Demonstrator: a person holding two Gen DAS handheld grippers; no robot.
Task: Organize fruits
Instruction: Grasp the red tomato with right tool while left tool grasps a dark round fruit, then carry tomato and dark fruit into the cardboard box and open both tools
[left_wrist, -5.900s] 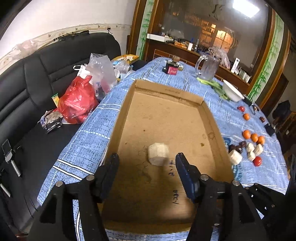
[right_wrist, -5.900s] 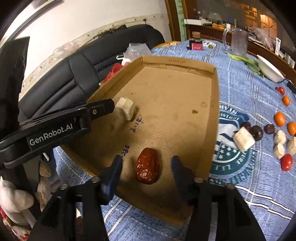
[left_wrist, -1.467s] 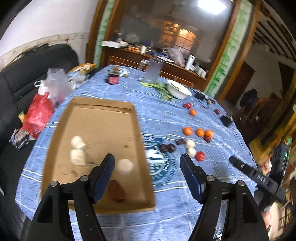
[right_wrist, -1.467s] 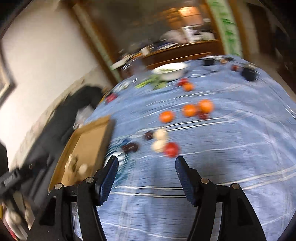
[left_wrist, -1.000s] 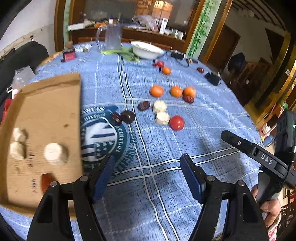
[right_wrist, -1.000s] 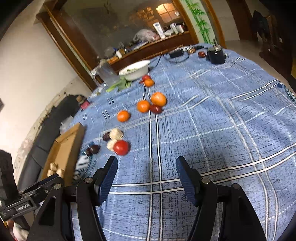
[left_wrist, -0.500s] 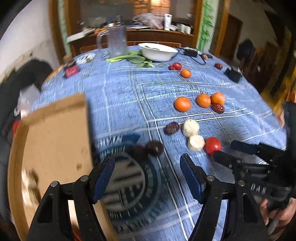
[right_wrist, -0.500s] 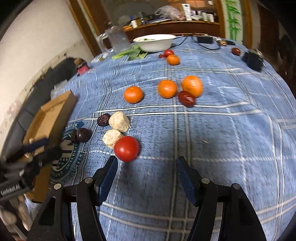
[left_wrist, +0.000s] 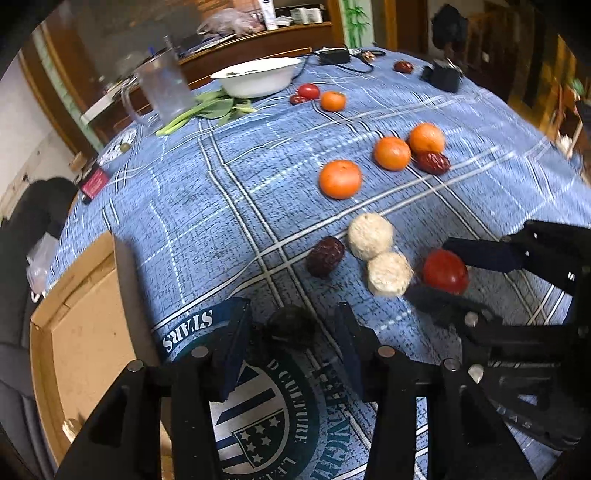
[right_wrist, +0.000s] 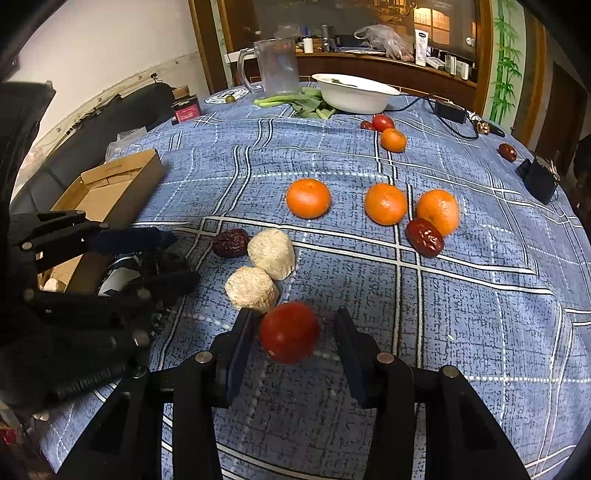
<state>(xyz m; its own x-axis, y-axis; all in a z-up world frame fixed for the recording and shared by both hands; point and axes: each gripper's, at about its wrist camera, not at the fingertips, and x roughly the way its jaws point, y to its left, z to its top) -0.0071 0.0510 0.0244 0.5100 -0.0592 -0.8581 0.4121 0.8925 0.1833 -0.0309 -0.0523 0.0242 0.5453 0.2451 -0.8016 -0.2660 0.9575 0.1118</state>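
Your left tool (left_wrist: 291, 339) is low over the counter (right_wrist: 480, 314) with its fingers apart, and a dark round fruit (left_wrist: 291, 325) sits between them – it looks blurry, and you cannot tell if the fingers touch it. Your right tool (right_wrist: 291, 347) also has its fingers apart, with the red tomato (right_wrist: 289, 331) between them – it is not squeezed yet. Just beside the tomato are two pale, rough lumps (right_wrist: 252, 288) that touch each other, and a dark red date (right_wrist: 231, 242) lies next to the farther one. Past them, three oranges (right_wrist: 308, 198) sit in a row, and another date (right_wrist: 424, 232) rests against the orange on the right. Far back, a small orange (right_wrist: 393, 140) and a small tomato (right_wrist: 382, 122) lie near a white bowl (right_wrist: 354, 94), with green leaves (right_wrist: 295, 99) and a clear jug (right_wrist: 277, 66) close by. The cardboard box (left_wrist: 85, 325) is to the left of your left tool, on the counter's edge.
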